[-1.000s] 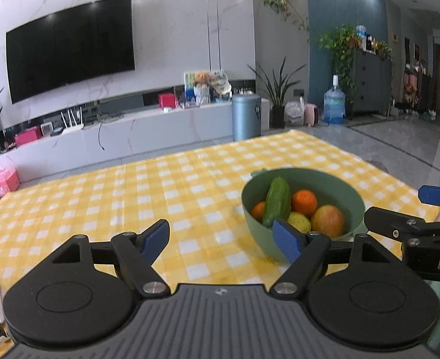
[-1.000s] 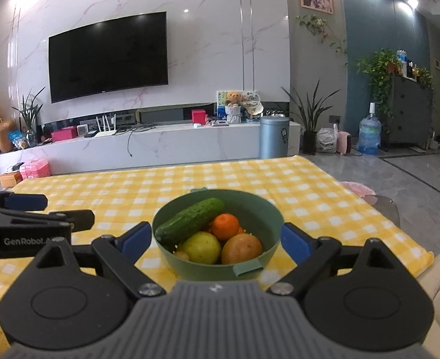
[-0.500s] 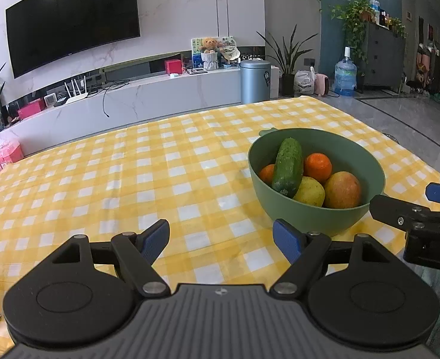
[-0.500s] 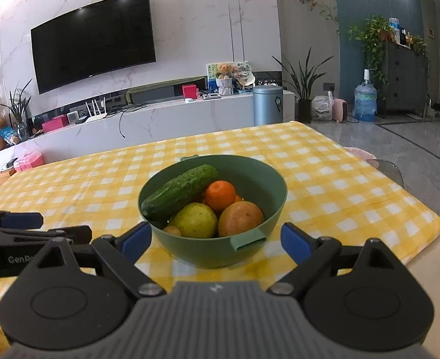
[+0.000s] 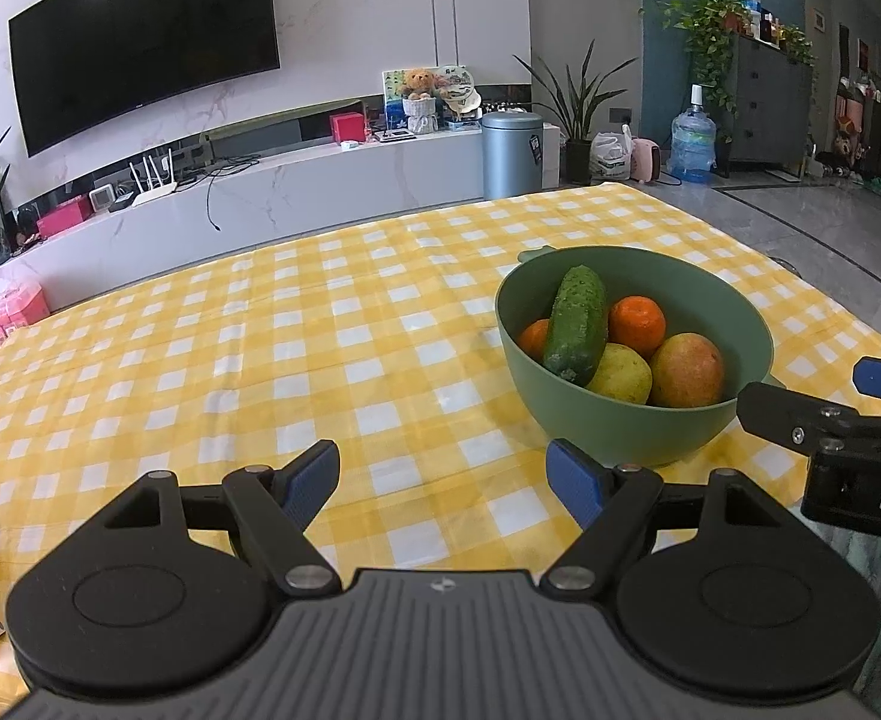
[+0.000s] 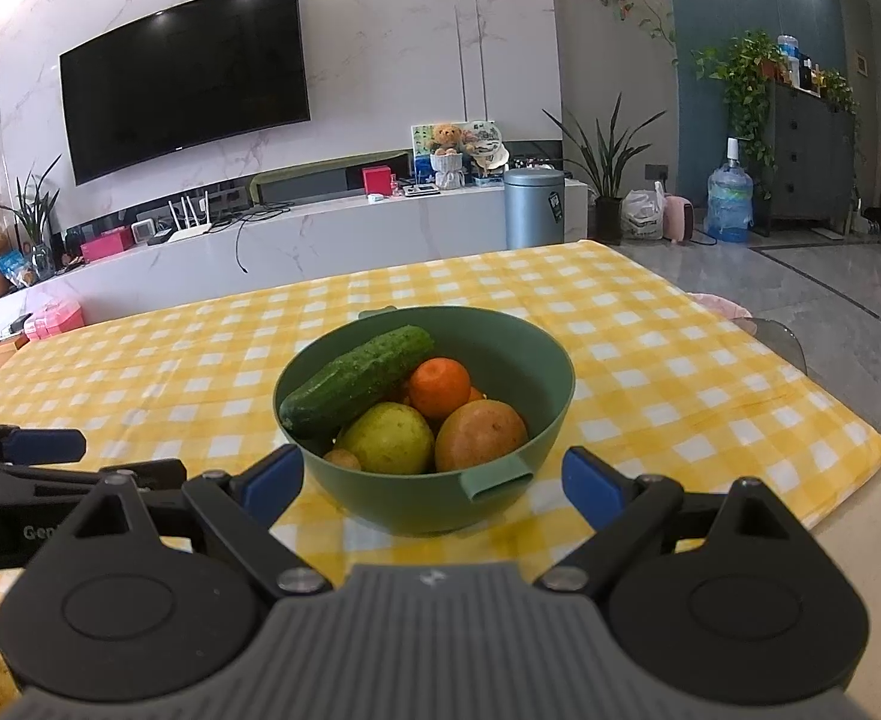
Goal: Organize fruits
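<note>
A green bowl [image 5: 740, 312] stands on the yellow checked tablecloth [image 5: 296, 348]. It holds a cucumber [image 5: 578, 324], an orange [image 5: 637, 319], a yellow-green pear [image 5: 623, 373] and a reddish mango [image 5: 687, 369]. In the right wrist view the bowl [image 6: 536, 348] sits straight ahead with the cucumber [image 6: 356, 381], orange [image 6: 440, 387], pear [image 6: 387, 447] and mango [image 6: 481, 435]. My left gripper [image 5: 443, 477] is open and empty, left of the bowl. My right gripper [image 6: 431, 483] is open and empty, its fingers either side of the bowl's near wall.
The right gripper shows at the right edge of the left wrist view [image 5: 830, 420]; the left gripper shows at the left edge of the right wrist view [image 6: 32, 456]. Beyond the table stand a TV wall unit [image 5: 296, 180] and a grey bin [image 5: 512, 153].
Both grippers have risen and tilted down toward the table, so the bowl now sits higher and larger in view. Both stay open. The fruit has not moved.
</note>
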Tool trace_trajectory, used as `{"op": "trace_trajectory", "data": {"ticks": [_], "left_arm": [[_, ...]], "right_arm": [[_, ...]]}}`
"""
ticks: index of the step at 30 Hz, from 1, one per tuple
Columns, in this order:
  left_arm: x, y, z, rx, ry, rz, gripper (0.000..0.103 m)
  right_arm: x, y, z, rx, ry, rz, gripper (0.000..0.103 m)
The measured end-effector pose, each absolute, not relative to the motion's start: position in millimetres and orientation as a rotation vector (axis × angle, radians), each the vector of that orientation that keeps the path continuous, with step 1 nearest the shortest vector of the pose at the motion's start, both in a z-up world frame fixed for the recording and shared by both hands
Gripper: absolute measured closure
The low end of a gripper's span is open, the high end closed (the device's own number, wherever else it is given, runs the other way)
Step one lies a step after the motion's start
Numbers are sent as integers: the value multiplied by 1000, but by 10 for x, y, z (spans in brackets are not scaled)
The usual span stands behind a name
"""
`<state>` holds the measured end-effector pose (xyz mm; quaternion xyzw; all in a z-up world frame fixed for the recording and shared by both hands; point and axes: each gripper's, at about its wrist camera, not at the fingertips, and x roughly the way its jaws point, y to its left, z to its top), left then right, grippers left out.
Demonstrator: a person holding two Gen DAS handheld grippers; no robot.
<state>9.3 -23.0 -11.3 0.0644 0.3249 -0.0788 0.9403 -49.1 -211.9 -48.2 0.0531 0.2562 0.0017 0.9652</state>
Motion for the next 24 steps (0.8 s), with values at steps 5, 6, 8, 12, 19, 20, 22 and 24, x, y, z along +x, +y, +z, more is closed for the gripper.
{"op": "trace_trajectory", "data": {"ticks": [5,6,8,12,19,20,22,24], "left_arm": [[105,-196,-96,122,669,-159,11],[109,-184,-94,118,670,-159,11],[114,-172,-83,111,671,-161,11],[113,-156,-69,102,671,-162,11],[110,-154,-74,102,673,-161,11],[109,-151,-73,102,673,-161,11],[110,-155,-73,103,674,-162,11],[112,-154,-73,103,674,-161,11]], "right_arm": [[-472,-2116,-493,102,522,0,13],[-474,-2116,-492,101,522,0,13],[-476,-2111,-500,97,522,-1,13],[-482,-2102,-509,94,522,-3,13],[-490,-2105,-518,94,520,-5,13],[-489,-2104,-517,94,520,-5,13],[-489,-2106,-519,95,521,-4,13],[-487,-2112,-517,95,522,-3,13]]}}
